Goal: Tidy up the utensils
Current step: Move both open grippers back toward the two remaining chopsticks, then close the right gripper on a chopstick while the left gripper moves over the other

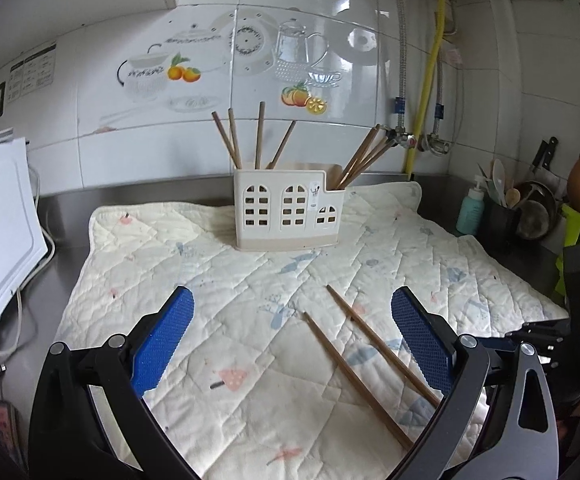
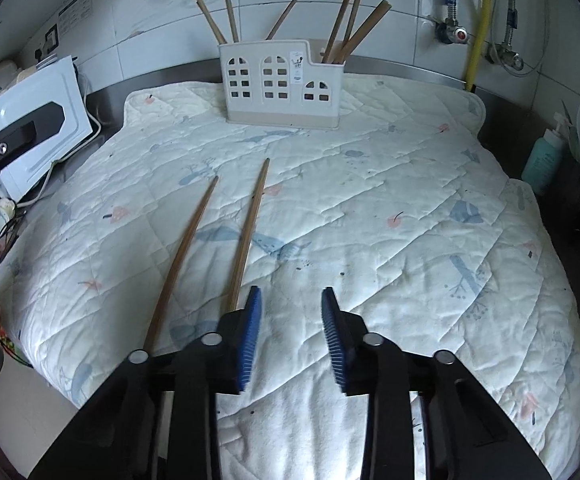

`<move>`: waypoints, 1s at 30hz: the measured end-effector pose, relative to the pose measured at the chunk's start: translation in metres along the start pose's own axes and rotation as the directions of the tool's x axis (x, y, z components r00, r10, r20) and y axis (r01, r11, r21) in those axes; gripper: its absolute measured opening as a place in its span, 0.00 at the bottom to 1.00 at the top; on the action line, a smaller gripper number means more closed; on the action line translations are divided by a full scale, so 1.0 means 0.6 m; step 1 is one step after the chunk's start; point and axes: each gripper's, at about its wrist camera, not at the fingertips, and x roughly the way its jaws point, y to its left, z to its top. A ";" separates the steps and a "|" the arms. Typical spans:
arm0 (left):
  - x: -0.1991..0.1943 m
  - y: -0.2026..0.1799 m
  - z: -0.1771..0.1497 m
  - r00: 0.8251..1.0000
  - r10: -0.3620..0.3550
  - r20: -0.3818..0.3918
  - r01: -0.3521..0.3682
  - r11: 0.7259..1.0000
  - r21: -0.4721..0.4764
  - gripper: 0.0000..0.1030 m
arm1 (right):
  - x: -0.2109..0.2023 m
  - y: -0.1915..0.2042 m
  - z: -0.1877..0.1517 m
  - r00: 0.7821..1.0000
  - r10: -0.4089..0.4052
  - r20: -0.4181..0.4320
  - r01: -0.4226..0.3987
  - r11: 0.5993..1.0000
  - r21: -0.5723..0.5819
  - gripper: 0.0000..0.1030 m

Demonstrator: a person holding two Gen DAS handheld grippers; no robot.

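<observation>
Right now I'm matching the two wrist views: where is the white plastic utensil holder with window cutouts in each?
Left wrist: white plastic utensil holder stands centre, beyond the open left gripper.
Right wrist: it stands top centre.
Shared landmark: two loose wooden chopsticks on the quilted mat.

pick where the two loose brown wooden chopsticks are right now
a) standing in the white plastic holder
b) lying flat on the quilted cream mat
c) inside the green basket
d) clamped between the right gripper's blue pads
b: the two loose brown wooden chopsticks lie side by side on the quilted cream mat, in front of the white plastic holder, and the right gripper has nothing between its pads.
</observation>
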 end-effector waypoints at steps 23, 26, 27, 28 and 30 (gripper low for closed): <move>-0.031 -0.020 -0.056 0.993 0.019 -0.121 -0.018 1.000 0.006 0.94 | -0.014 0.020 -0.028 0.989 0.137 0.049 -0.136 0.991 -0.017 0.20; -0.035 -0.016 -0.060 0.992 0.032 -0.119 -0.033 0.999 -0.001 0.91 | -0.004 0.033 -0.030 0.989 0.138 0.044 -0.137 0.990 -0.027 0.20; -0.037 -0.014 -0.062 0.992 0.035 -0.119 -0.035 0.999 -0.003 0.91 | 0.000 0.037 -0.031 0.990 0.136 0.041 -0.135 0.990 -0.031 0.19; -0.039 -0.012 -0.063 0.992 0.033 -0.121 -0.034 0.999 -0.009 0.91 | 0.006 0.041 -0.031 0.990 0.134 0.037 -0.132 0.991 -0.036 0.18; -0.040 -0.007 -0.066 0.991 0.030 -0.130 -0.033 0.999 -0.022 0.91 | 0.016 0.044 -0.031 0.991 0.130 0.031 -0.129 0.991 -0.041 0.18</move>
